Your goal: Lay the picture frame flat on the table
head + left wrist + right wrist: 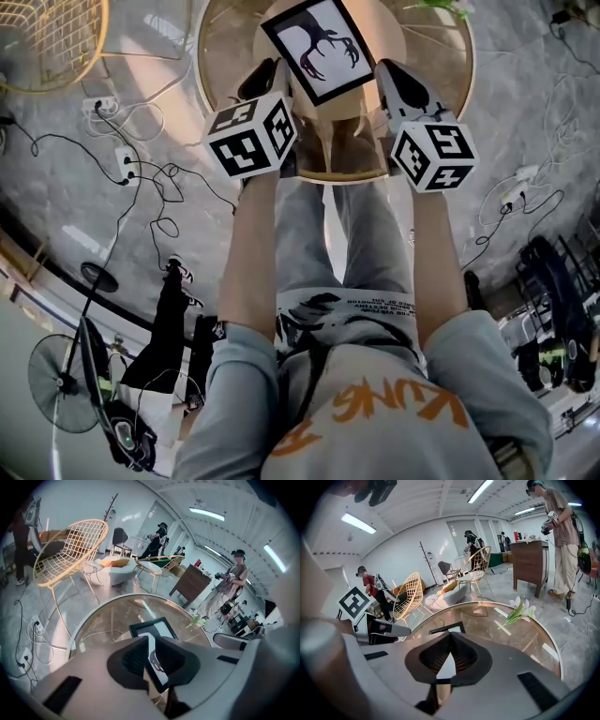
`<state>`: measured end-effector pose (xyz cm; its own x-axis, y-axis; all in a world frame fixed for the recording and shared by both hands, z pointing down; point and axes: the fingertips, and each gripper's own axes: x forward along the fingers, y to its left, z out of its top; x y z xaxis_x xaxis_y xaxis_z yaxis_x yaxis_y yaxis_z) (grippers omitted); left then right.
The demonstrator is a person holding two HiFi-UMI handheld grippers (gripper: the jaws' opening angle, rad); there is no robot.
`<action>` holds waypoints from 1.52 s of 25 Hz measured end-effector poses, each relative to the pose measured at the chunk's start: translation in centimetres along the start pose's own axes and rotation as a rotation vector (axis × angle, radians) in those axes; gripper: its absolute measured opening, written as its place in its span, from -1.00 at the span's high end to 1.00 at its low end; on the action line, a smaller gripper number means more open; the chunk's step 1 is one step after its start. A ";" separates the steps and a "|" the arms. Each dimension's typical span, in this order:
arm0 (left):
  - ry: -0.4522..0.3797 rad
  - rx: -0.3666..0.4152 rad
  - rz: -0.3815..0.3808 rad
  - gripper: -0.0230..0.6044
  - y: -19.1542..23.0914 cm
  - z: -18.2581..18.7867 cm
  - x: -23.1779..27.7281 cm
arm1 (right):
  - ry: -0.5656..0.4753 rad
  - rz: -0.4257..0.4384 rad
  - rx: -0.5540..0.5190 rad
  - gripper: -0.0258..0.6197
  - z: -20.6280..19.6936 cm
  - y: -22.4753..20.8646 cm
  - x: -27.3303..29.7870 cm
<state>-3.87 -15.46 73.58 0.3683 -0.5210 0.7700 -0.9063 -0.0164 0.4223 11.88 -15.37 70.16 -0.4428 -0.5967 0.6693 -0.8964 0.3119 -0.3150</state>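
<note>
Black picture frame (317, 49) over a glass bench (230, 42). Left hand-held gripper (150, 641) clamps its left edge, right hand-held gripper (450, 634) its right.

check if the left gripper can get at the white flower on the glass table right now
Probably not: the left gripper is clamped on the picture frame, so its jaws are taken, and the white flower lies beyond it on the glass table.
</note>
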 end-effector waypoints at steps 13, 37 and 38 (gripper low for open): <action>-0.282 0.195 -0.058 0.86 -7.9 11.1 -12.3 | -0.127 -0.021 -0.072 0.93 9.3 5.4 -9.5; -0.793 0.429 0.093 0.86 -21.5 25.1 -35.3 | -0.594 0.101 -0.255 0.93 32.1 12.3 -27.1; -0.818 0.447 0.101 0.86 -22.2 25.6 -36.1 | -0.608 0.097 -0.267 0.93 32.8 12.3 -27.7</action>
<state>-2.36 -18.17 24.14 0.1766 -0.9735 0.1456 -0.9843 -0.1759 0.0178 12.49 -19.28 25.63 -0.5238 -0.8429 0.1232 -0.8508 0.5105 -0.1244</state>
